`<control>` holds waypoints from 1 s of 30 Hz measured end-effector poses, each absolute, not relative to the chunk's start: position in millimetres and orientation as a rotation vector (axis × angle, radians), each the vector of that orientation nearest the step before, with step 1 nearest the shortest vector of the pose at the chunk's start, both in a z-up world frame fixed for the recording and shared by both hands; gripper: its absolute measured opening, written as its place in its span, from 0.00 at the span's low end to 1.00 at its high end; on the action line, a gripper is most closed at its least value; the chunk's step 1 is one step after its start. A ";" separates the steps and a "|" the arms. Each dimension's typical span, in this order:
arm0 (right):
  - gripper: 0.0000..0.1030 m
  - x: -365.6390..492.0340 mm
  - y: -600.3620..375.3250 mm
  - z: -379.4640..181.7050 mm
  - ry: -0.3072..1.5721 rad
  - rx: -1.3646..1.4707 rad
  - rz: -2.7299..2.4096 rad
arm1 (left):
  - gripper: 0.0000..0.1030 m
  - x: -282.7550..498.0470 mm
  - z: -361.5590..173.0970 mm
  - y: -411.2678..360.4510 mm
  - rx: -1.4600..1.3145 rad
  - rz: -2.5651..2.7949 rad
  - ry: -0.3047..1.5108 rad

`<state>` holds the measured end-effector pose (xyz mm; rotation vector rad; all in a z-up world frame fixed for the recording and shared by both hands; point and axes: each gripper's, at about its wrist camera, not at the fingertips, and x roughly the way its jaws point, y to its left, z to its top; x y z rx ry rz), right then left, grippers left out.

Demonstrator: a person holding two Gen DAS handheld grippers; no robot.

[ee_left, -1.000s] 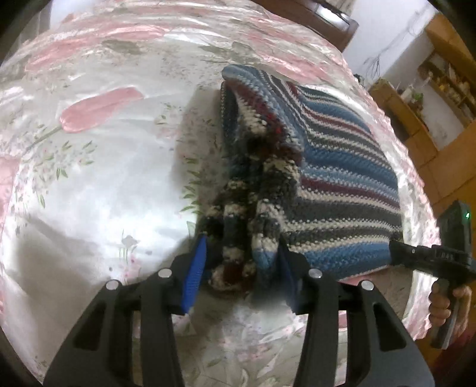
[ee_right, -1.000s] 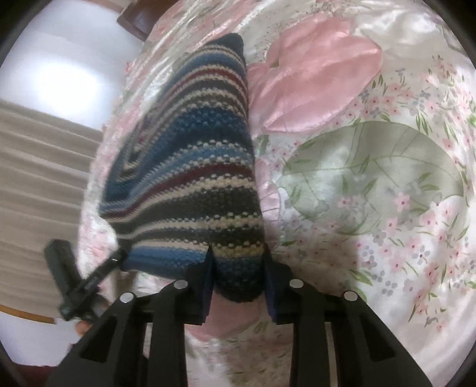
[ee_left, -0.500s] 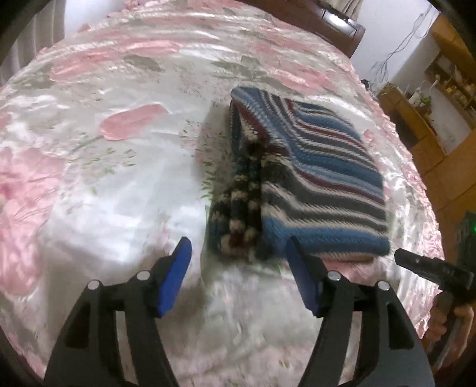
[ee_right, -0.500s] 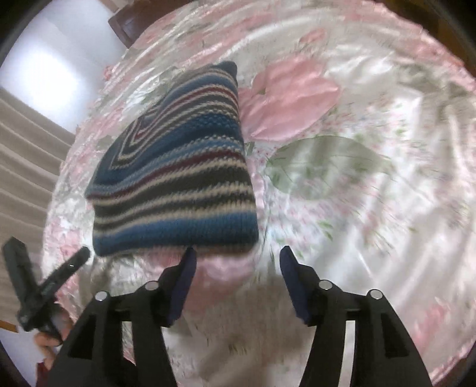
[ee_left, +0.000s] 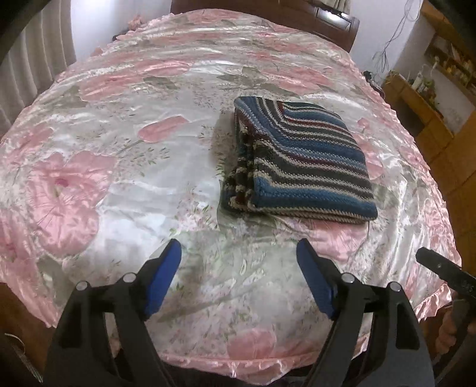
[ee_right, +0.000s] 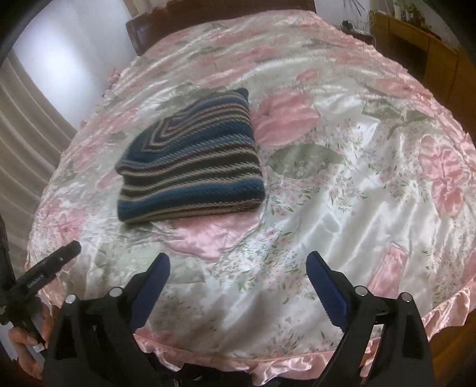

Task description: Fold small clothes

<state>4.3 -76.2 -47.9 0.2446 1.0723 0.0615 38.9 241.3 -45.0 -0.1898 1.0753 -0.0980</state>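
Observation:
A folded knit garment (ee_left: 297,157) striped in blue, dark grey, cream and maroon lies flat on a table under a shiny pink floral cloth (ee_left: 119,184). The right wrist view shows the same striped garment (ee_right: 190,160) left of centre. My left gripper (ee_left: 239,253) is open, its blue pads wide apart, hovering near the table's front edge, short of the garment. My right gripper (ee_right: 238,265) is also open and empty, likewise pulled back from the garment. Each view catches the other gripper at its edge, held in a hand.
The floral cloth (ee_right: 357,184) hangs over the front edge with a frill. Wooden shelving (ee_left: 422,98) stands at the right, a dark wooden headboard-like piece (ee_left: 327,18) behind the table, and curtains (ee_right: 26,125) at the left.
Both grippers let go of the garment's near edge, opened wide and drew back toward the front of the table. The garment now lies folded and still.

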 end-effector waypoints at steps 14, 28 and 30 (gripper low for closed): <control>0.94 -28.7 -44.2 -23.2 1.045 0.145 0.059 | 0.80 -5.0 -20.6 248.6 -0.185 -0.088 1.055; 0.95 -40.0 -31.1 -7.5 1.010 0.110 0.074 | 0.83 -24.0 7.0 242.9 -0.117 -0.065 1.001; 0.95 -40.7 -30.4 -7.4 1.010 0.110 0.069 | 0.83 -24.7 8.0 241.4 -0.111 -0.067 1.000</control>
